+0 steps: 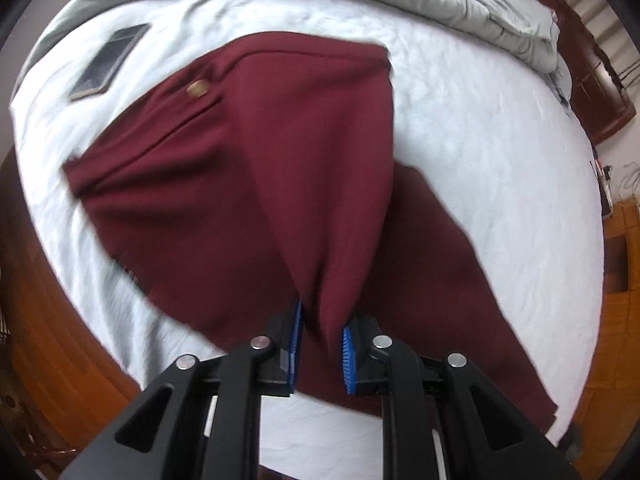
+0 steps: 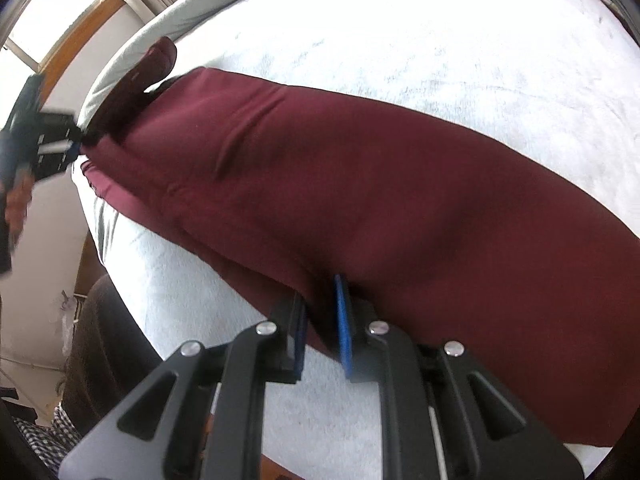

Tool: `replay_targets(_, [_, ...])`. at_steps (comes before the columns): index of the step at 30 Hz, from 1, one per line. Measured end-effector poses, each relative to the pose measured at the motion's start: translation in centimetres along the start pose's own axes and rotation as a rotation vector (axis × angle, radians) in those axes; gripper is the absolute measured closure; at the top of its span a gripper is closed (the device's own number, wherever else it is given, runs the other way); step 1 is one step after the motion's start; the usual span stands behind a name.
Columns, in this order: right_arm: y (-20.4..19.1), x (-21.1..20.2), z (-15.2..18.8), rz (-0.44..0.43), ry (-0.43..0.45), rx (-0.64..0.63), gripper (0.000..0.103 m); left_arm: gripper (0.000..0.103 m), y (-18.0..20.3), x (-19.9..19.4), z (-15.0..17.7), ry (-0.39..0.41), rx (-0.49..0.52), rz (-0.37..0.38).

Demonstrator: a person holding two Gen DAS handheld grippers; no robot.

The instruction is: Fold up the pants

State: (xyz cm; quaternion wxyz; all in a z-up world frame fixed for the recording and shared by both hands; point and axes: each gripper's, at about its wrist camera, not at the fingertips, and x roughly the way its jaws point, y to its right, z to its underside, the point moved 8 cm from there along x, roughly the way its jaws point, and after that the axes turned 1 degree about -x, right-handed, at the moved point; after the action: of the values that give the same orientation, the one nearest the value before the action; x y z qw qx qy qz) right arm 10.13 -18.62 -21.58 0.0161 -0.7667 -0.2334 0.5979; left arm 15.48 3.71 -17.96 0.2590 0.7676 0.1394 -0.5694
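Dark red pants (image 1: 248,168) lie on a white bed sheet (image 1: 480,128), with a brass button (image 1: 197,90) near the waist. My left gripper (image 1: 322,320) is shut on a pinched fold of the pants and lifts it off the sheet. In the right wrist view the pants (image 2: 360,192) stretch across the bed (image 2: 440,40). My right gripper (image 2: 322,304) is shut on their near edge. The left gripper (image 2: 52,144) shows blurred at the far left, holding the other end.
A dark phone (image 1: 110,62) lies on the sheet to the left of the pants. A crumpled grey duvet (image 1: 480,4) lies at the far side. Wooden furniture (image 1: 600,80) stands to the right. A person's leg (image 2: 104,352) is beside the bed.
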Motion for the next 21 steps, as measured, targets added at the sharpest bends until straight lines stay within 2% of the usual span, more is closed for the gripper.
replay_targets(1, [0.0,0.0,0.1,0.014,-0.010,0.001,0.086,0.087,-0.3,0.2,1.3,0.025,0.010,-0.011])
replay_targets(2, [0.0,0.0,0.2,0.018,-0.016,-0.001,0.084,0.087,-1.2,0.6,0.9,0.029,0.016,-0.011])
replay_targets(4, [-0.3,-0.3,0.2,0.027,-0.020,-0.002,0.075,0.087,-2.1,1.8,1.7,0.015,0.022,-0.015])
replay_targets(9, [-3.2,-1.7,-0.9,0.051,0.004,-0.068,0.066,0.083,-2.1,3.0,3.8,0.034,0.058,-0.020])
replay_targets(11, [-4.3,-2.3,-1.5,0.070,0.019,-0.098,0.066,0.079,-1.7,3.5,3.8,0.042,0.068,-0.031])
replay_targets(15, [-6.8,-3.1,-3.4,-0.054,0.066,-0.067,0.065,0.075,-2.4,2.6,4.5,0.058,0.091,-0.025])
replay_targets(16, [-7.3,-2.6,-4.0,-0.066,0.064,-0.058,0.065,0.074,-3.9,2.2,4.0,0.061,0.096,-0.022])
replay_targets(19, [-7.4,-0.3,-4.4,-0.065,0.027,-0.023,0.065,0.072,-6.4,1.7,4.9,0.066,0.108,-0.008])
replay_targets(21, [-7.3,2.1,-3.4,-0.043,-0.038,-0.006,0.067,0.070,-6.9,1.4,5.3,0.070,0.113,-0.003])
